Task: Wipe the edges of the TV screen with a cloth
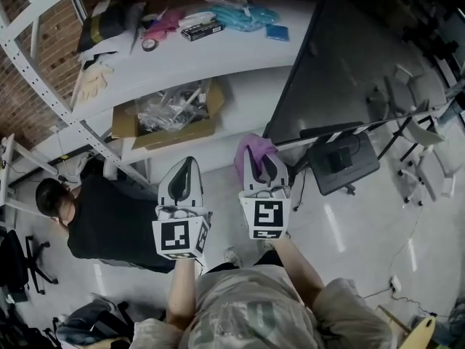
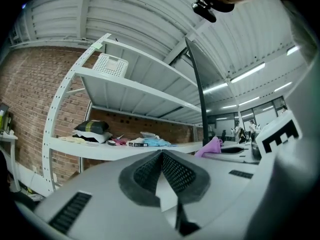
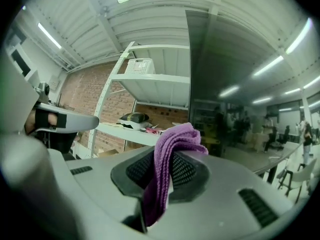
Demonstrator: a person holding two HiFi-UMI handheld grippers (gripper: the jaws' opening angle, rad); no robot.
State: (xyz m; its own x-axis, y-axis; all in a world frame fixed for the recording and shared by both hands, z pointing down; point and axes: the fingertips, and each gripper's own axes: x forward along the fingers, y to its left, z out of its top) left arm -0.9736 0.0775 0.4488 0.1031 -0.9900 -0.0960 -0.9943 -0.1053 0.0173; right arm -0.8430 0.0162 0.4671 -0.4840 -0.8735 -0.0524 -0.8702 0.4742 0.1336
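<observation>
The big dark TV screen (image 1: pixel 360 57) stands upright to my right; its thin edge (image 2: pixel 196 89) shows in the left gripper view and its glossy face (image 3: pixel 235 84) fills the right gripper view. A folded purple cloth (image 1: pixel 251 153) is pinched in my right gripper (image 1: pixel 264 167), which is shut on it a short way left of the screen's lower left corner. The cloth (image 3: pixel 167 166) sticks out above the jaws. My left gripper (image 1: pixel 183 173) hangs beside it, shut and empty, jaws pressed together (image 2: pixel 162 156).
White shelving (image 1: pixel 218 49) carries gloves, tape, a black box and blue bags; a cardboard box (image 1: pixel 171 115) sits on the lower shelf. A person in black (image 1: pixel 102 220) crouches at left. The screen's stand foot (image 1: pixel 341 162) and chairs (image 1: pixel 425 133) lie to the right.
</observation>
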